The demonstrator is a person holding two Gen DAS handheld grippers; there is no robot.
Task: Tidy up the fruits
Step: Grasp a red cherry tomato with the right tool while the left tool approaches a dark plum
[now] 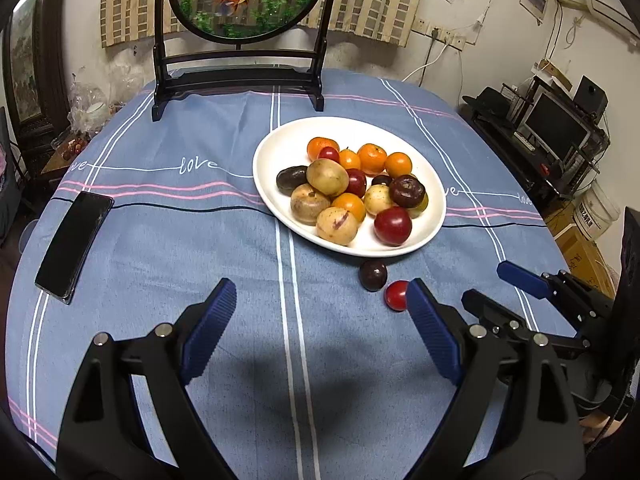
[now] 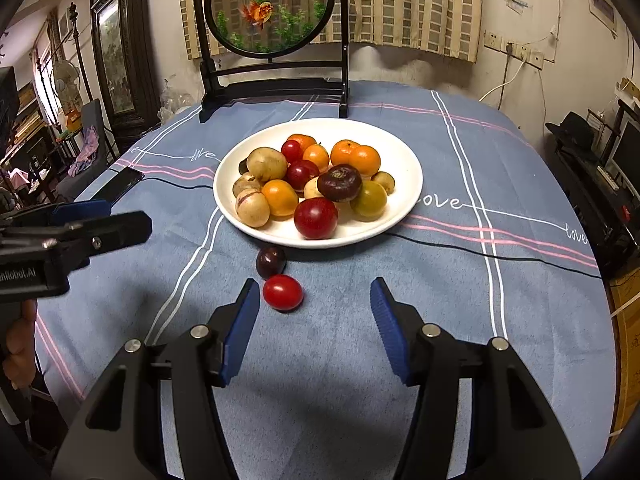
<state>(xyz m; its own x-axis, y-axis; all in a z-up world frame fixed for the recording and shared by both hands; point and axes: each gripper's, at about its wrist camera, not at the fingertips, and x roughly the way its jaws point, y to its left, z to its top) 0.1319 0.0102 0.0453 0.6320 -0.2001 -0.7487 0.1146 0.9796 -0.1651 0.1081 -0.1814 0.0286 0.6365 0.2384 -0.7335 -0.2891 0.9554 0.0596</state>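
Observation:
A white plate [image 1: 288, 148] [image 2: 404, 168] holds several fruits: orange, red, yellow-brown and dark purple ones. On the blue cloth in front of the plate lie a dark purple fruit [image 1: 372, 275] [image 2: 270, 262] and a small red tomato [image 1: 396, 295] [image 2: 283, 292], close together. My left gripper [image 1: 320, 300] is open and empty; the tomato is just beyond its right fingertip. My right gripper [image 2: 316, 300] is open and empty; the tomato lies just beyond its left fingertip. The right gripper also shows in the left wrist view [image 1: 508, 284], and the left gripper in the right wrist view [image 2: 116, 216].
A black phone [image 1: 74, 240] [image 2: 122, 184] lies on the cloth at the left. A black stand with a round goldfish panel [image 1: 244, 0] [image 2: 272, 12] is at the table's far edge. A desk with a monitor [image 1: 556, 128] is off the right side.

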